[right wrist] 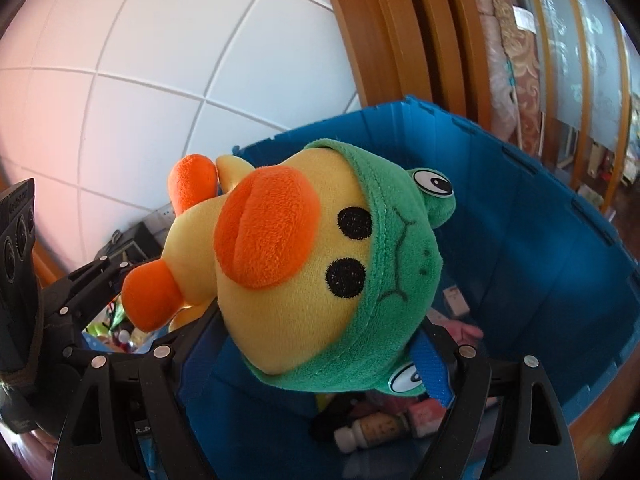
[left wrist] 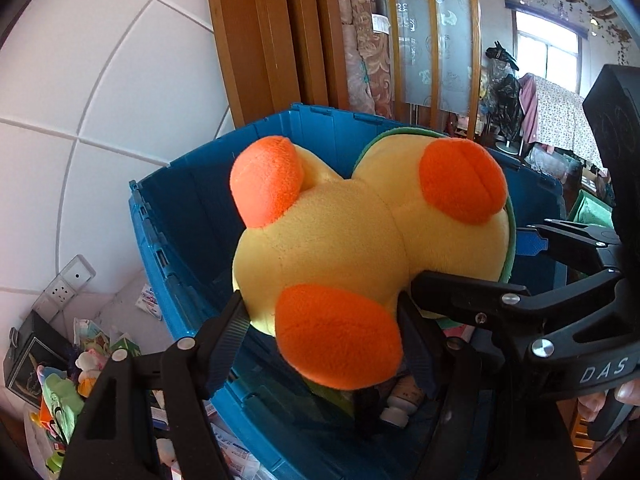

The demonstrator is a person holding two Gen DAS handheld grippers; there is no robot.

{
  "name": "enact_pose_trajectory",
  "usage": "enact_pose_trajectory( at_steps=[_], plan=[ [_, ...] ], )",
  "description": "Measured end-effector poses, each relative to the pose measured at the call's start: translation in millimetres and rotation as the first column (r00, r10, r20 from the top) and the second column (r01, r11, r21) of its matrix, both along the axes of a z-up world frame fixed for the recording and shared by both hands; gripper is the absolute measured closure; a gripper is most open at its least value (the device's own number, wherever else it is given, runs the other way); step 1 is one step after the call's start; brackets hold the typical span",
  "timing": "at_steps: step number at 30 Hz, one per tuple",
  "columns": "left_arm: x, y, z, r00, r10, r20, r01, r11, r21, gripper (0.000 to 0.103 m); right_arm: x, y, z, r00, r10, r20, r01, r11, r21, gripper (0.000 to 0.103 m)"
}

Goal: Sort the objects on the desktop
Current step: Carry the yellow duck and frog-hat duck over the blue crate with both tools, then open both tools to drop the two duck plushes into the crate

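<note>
- A soft yellow plush duck with orange feet and beak and a green frog hood is held in the air over a large blue plastic crate, its feet towards the left wrist camera and its face towards the right one.
- The left gripper is clenched on the duck's lower body, one black finger on each side, next to an orange foot.
- The right gripper grasps the duck's head: its blue-padded finger presses the green hood beside a frog eye, and the other finger lies against the yellow cheek.
- Inside the crate lie a small white-capped bottle and other small items.
- Beside the crate sits a heap of small toys, under a white tiled wall.
</note>
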State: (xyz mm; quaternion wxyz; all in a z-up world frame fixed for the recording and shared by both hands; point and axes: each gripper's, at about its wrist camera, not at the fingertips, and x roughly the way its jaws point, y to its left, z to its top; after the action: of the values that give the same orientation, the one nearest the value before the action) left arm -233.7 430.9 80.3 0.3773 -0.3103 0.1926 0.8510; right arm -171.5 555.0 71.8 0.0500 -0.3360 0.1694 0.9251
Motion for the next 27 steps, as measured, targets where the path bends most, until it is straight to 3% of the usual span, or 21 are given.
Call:
enact_pose_trajectory(
  at_steps=[13, 16, 27],
  plan=[
    [10, 20, -8, 1.0, -0.015, 0.022, 0.016, 0.998, -0.054, 0.031, 14, 18, -23, 0.999, -0.005, 0.033, 0.007, 0.998, -0.059, 0.015],
    [15, 20, -8, 1.0, -0.006, -0.006, 0.006, 0.998, -0.064, 0.031, 11, 17, -25, 0.999, -0.008, 0.039, 0.009, 0.999, -0.036, 0.015],
    [11, 15, -10, 0.999, 0.026, 0.02, -0.025, 0.999, -0.046, 0.031, 9, 14, -15, 0.999, -0.032, 0.019, 0.031, 1.0, 0.002, 0.01]
  ],
)
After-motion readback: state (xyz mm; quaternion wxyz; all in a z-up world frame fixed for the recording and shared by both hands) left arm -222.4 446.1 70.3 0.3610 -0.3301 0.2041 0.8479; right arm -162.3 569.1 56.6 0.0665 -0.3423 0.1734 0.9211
